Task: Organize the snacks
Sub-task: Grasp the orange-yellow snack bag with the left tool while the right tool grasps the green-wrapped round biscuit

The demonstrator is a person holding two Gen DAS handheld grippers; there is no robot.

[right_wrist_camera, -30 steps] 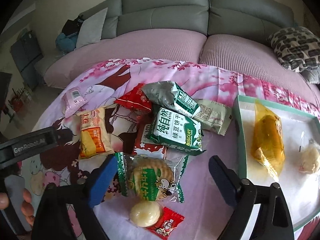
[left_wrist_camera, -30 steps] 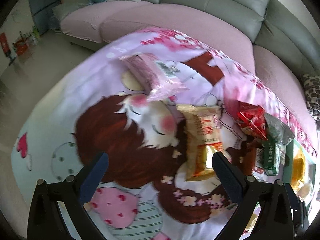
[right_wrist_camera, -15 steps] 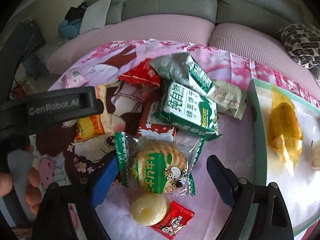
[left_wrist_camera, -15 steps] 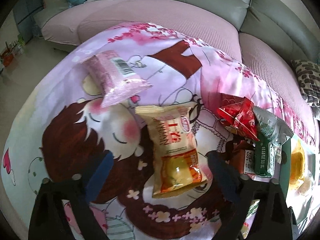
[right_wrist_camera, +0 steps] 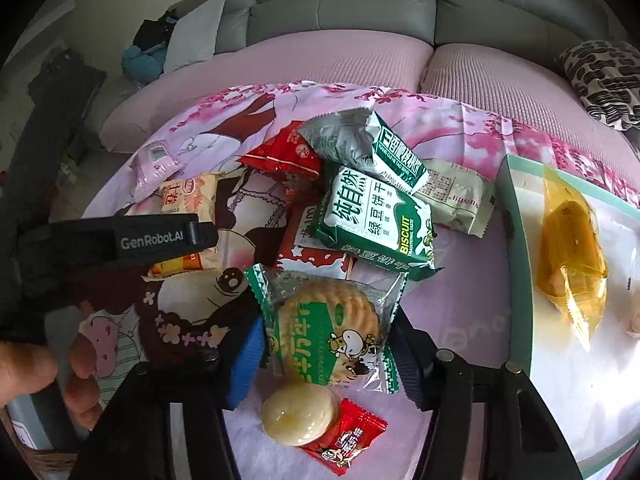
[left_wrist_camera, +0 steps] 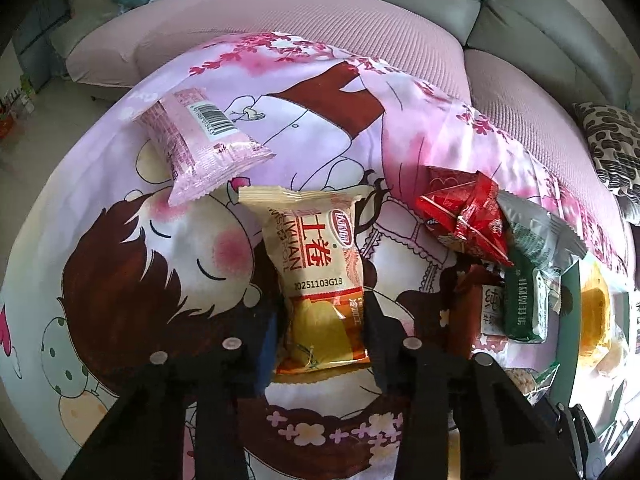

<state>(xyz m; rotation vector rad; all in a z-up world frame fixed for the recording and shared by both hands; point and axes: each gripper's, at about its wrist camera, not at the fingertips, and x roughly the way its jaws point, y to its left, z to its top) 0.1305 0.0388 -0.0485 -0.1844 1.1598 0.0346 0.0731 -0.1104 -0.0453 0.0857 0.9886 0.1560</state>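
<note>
I am closing the left gripper (left_wrist_camera: 322, 330) on the beige cake packet (left_wrist_camera: 316, 280), lower centre, for lifting. I am clamping the right gripper (right_wrist_camera: 326, 346) around the round biscuit pack (right_wrist_camera: 328, 332), bound for the tray (right_wrist_camera: 516, 264) at right.

Snack heap crowds the middle
Bare cloth (right_wrist_camera: 468, 280) lies between green biscuit pack (right_wrist_camera: 372, 220) and tray (right_wrist_camera: 516, 264).

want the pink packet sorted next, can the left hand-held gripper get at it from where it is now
Probably not yet: the left hand-held gripper is closed around the beige packet. The pink packet lies uncovered just beyond, so it could be reached once freed.
</note>
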